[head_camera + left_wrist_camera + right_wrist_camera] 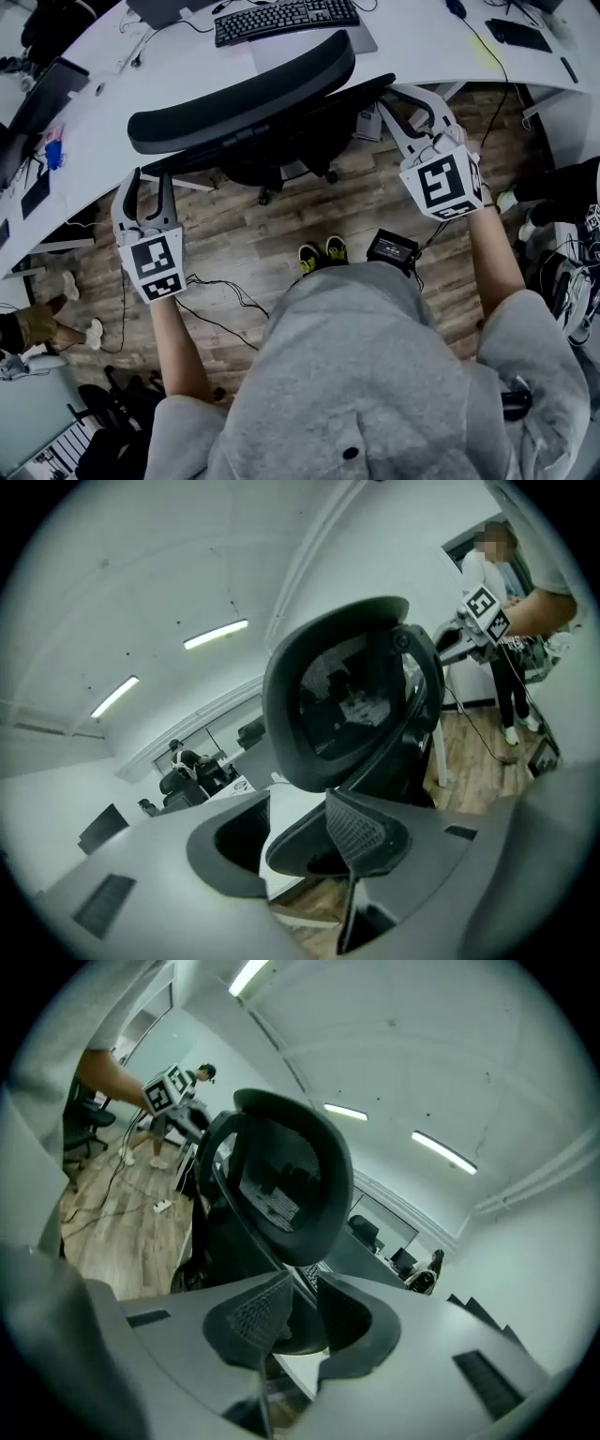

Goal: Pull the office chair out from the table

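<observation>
**Head view.** Left gripper: jaws spread. The office chair stands just ahead of its tips, backrest against the white table. Right gripper: at the backrest's far end.

**Left gripper view.** Left gripper: jaws apart, holding nothing. The office chair is ahead and slightly right, clear of both pads.

**Right gripper view.** Right gripper: jaws narrowly parted. The edge of the office chair is straight ahead, above the gap, ungripped.
</observation>
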